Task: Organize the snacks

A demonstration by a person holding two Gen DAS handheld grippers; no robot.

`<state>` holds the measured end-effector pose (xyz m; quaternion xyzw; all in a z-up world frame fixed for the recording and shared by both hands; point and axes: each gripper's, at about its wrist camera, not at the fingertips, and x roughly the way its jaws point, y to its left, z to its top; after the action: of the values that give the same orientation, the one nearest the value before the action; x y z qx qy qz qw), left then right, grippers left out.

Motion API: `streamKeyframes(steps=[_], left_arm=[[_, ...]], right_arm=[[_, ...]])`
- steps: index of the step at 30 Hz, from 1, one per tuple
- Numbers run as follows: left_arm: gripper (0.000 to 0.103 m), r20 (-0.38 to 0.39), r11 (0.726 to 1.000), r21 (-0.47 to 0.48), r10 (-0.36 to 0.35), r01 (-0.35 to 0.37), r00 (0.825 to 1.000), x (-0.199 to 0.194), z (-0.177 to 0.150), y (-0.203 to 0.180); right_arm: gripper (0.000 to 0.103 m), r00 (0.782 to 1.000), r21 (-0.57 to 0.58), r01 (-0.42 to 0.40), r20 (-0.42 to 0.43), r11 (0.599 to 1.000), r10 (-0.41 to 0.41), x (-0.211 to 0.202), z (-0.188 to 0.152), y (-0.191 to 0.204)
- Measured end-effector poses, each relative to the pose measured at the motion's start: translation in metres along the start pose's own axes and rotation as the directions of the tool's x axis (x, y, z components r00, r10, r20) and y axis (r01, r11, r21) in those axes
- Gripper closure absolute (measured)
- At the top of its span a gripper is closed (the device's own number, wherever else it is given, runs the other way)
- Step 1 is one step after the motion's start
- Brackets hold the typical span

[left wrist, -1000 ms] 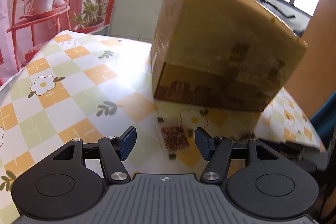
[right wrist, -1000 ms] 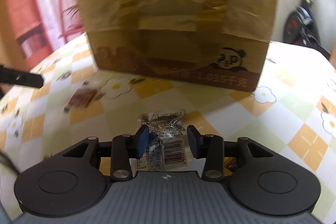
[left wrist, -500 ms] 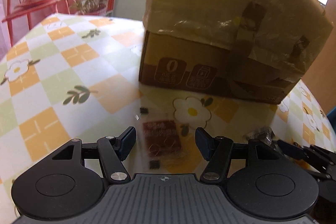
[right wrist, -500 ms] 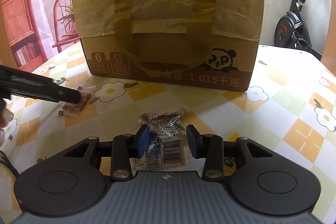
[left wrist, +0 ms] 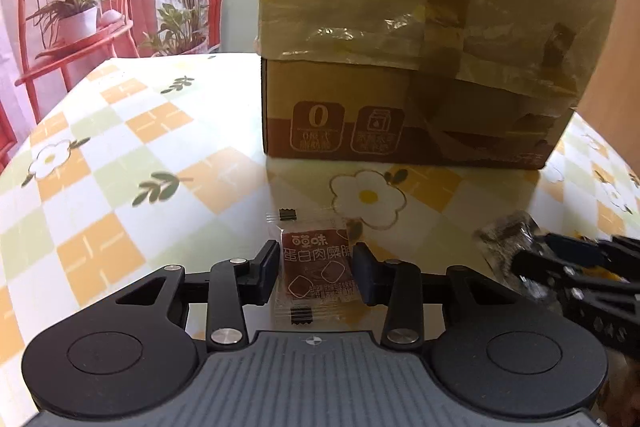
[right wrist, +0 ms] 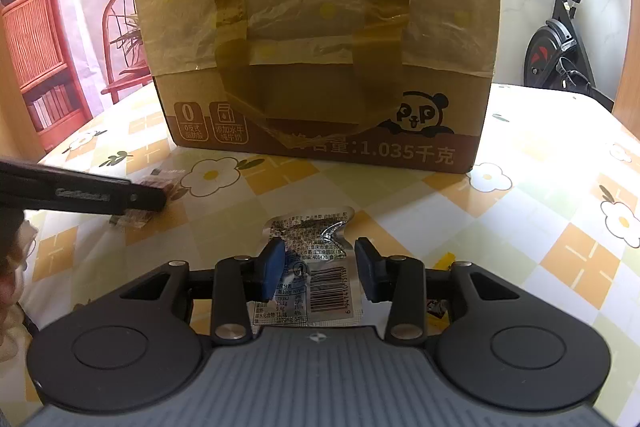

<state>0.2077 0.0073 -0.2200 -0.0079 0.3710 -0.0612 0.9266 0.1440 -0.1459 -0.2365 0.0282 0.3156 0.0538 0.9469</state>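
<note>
Between the left gripper (left wrist: 316,275) fingers lies one clear snack packet with a brown label (left wrist: 316,269), flat on the checkered tablecloth (left wrist: 120,187); jaws part-open, straddling it, pads just beside its edges, grip not confirmed. Between the right gripper (right wrist: 320,267) fingers lies one silver foil packet (right wrist: 310,267), barcode side up, also flat; jaws part-open, contact unclear. Beyond both tongs stands one taped cardboard box (right wrist: 320,67). A yellow wrapper bit (right wrist: 444,259) peeks out just right of the right fingers. Total: two clear packets, one box, two grippers.
</note>
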Motion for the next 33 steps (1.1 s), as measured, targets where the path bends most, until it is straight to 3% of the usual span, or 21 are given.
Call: streamKeyframes(steps=[9,15,21,30,33], left_arm=[[0.060,0.034,0.998,-0.048,-0.038,0.040,0.999,-0.005,-0.010,0.004],[0.060,0.044,0.998,-0.047,-0.036,0.038,0.998,-0.004,-0.011,0.004],[0.060,0.048,0.998,-0.043,-0.036,0.038,0.998,-0.006,-0.013,0.004],[0.059,0.053,0.999,-0.036,-0.036,0.038,0.998,-0.006,-0.014,0.004],[0.058,0.054,0.999,-0.033,-0.035,0.037,0.998,-0.007,-0.014,0.003]], right_arm=[[0.060,1.000,0.010,0.000,0.015,1.000,0.000,-0.003,-0.001,0.000],[0.035,0.998,-0.056,0.014,0.059,0.998,-0.011,-0.008,-0.002,0.010],[0.035,1.000,-0.190,0.029,-0.002,0.981,-0.030,0.003,-0.004,0.032],[0.036,1.000,-0.104,0.010,-0.028,0.994,-0.013,0.007,-0.002,0.019],[0.042,1.000,-0.096,0.017,-0.023,0.995,-0.019,0.007,-0.002,0.018]])
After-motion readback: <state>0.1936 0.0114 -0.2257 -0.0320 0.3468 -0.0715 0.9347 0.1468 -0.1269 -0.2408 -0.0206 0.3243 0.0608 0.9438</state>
